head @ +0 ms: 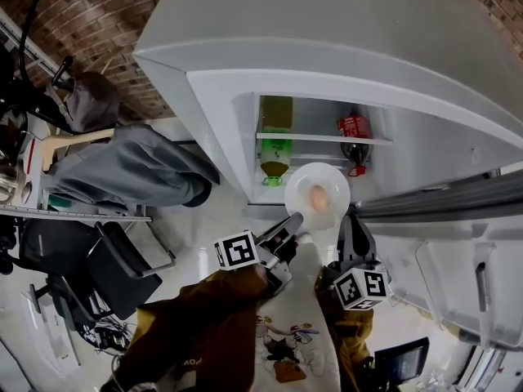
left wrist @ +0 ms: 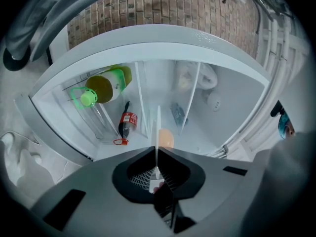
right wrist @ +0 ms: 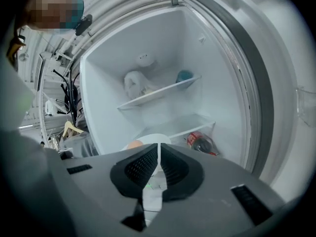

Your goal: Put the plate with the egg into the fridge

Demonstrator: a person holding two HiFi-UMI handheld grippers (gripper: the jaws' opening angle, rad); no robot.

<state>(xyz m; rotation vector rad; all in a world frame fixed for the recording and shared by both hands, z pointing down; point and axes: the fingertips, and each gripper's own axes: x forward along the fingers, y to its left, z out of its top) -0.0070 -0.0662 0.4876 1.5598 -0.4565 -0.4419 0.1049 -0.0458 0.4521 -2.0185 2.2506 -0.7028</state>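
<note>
White glazed plate [head: 331, 178], round and smooth, is being held at the mouth of the fridge [head: 208, 113]; whether it is past the sill, cannot tell. It is carrying one tan oval egg [head: 319, 197]. L tongs [head: 292, 219], black and ribbed inside, are clamping the plate's lower-L rim, which is showing edge-on in the slit betw. them. R tongs [head: 351, 213] are sitting together w/ nothing betw. them, just beside the plate's R edge. Fridge walls are showing white and smooth, w/ a clear shelf [head: 327, 137]. Inside, L: clear bottle [head: 275, 141] holding yellow liquid, green cap. R: dark bottle [head: 353, 129], red label. Label print is too small to read.
</note>
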